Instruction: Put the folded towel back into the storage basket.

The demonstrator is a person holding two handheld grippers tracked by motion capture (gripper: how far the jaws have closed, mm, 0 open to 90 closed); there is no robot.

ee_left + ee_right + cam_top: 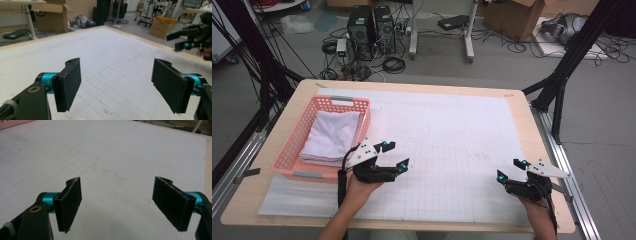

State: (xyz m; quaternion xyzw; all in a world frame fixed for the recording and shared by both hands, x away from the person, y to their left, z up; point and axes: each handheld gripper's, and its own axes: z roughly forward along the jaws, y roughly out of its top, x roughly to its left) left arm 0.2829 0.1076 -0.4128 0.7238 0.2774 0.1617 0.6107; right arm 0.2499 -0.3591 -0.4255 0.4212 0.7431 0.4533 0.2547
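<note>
White cloth: a stack of folded towels [333, 136] lies in the basket, neatly squared, the top one smooth with a soft fold line across it; the layered edges show at the near side.
Pink plastic: the basket [297, 132] has lattice walls and grey strips at its far and near rims; it sits on the left part of the table, its near end resting on the paper sheet.
Where the towels are: left of centre, just to the far left of the left gripper, well apart from the right gripper.
Left gripper [395, 154]: jaws spread wide, nothing between them; it hovers just beside the basket's near right corner, pointing right. In the left gripper view [116, 86] the 2 black pads face each other across bare gridded paper.
Right gripper [510, 169]: jaws also wide, holding nothing, near the table's near right corner, pointing left. In the right gripper view [117, 205] only paper lies between the pads.
Paper sheet [452, 150]: white, ruled in a faint grid, covering most of the tabletop.
Table [532, 127]: pale wood edge around the sheet.
</note>
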